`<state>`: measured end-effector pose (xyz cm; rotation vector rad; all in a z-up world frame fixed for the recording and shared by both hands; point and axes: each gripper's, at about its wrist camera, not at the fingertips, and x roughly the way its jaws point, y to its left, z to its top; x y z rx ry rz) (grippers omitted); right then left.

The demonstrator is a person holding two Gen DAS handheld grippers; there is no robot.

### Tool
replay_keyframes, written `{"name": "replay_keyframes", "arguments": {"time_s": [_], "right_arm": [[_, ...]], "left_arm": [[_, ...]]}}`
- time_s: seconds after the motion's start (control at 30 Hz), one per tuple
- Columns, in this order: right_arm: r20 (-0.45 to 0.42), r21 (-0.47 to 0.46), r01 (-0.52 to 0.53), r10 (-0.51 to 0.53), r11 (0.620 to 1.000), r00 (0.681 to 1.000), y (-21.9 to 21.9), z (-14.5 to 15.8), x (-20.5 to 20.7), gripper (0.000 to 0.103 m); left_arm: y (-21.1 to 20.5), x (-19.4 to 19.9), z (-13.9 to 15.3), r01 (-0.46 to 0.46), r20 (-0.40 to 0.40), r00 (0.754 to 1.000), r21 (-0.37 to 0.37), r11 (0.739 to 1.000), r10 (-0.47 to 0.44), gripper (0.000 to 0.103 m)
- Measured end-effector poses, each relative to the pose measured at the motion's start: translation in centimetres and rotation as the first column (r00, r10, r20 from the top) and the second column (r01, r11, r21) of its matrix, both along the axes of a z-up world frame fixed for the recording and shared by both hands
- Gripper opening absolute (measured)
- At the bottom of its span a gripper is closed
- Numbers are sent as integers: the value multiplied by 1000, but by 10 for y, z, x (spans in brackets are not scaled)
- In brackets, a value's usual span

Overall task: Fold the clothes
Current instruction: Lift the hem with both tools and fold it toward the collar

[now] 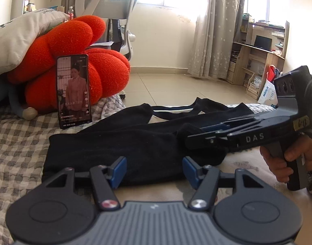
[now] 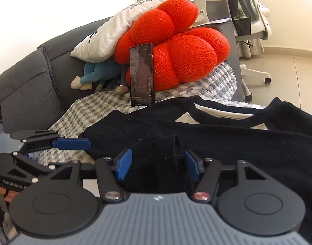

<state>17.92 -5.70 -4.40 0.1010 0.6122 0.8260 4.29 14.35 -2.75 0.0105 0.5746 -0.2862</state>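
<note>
Between the right gripper's [image 2: 158, 166] parted jaws rises a black garment [image 2: 217, 140] fold.

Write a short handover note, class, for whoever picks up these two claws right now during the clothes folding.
Left claw: open, empty, at the near edge of the black fabric garment.
Right claw: jaws stand apart around a raised fold of the garment; whether the pads press it is unclear.
Garment: spread loosely over the grey checked blanket, in front of the upright black smartphone leaning on the red knitted knot cushion.
Done: one end looks doubled over.
Left: neaten and finish the folds.
</note>
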Motion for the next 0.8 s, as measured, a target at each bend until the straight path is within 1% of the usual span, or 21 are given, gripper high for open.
{"name": "replay_keyframes", "arguments": {"time_s": [0.03,0.07,0.1,0.13,0.17,0.2,0.23,0.3,0.47,0.67,0.8], "right_arm": [[9,-9,-1,1,1000,1000,2,-2,-1,55],[14,-15,-2,2,1000,1000,3,-4,-2,49],[17,-19,-1,1,1000,1000,4,-5,-2,40],[18,-18,-1,1,1000,1000,4,-6,-2,35],[18,-10,-1,1,1000,1000,3,-6,-1,25],[18,0,-1,1,1000,1000,2,-5,-1,22],[17,10,0,0,1000,1000,1,-5,0,21],[18,24,6,-7,1000,1000,-1,-4,0,12],[43,70,54,-58,996,997,-8,5,-2,9],[85,162,118,-133,980,987,-23,31,-5,9],[127,203,143,-171,969,977,-33,46,-9,9]], "left_arm": [[3,0,-1,-14,-1,1000,-2,1000,14,62],[6,1,-1,-29,-1,1000,-3,1000,29,62],[9,1,-2,-43,-2,999,-4,999,43,62],[11,2,-3,-56,-4,998,-4,998,56,62],[14,4,-5,-71,-7,997,-6,997,71,62],[15,5,-6,-85,-12,996,-7,996,85,62],[17,6,-7,-99,-16,995,-9,995,99,62],[21,7,-9,-121,-20,992,-9,993,121,62],[28,8,-11,-166,-19,986,-8,986,166,62],[35,5,-10,-193,-4,981,-1,981,193,62],[37,5,-11,-206,-2,979,16,978,206,63]]}}
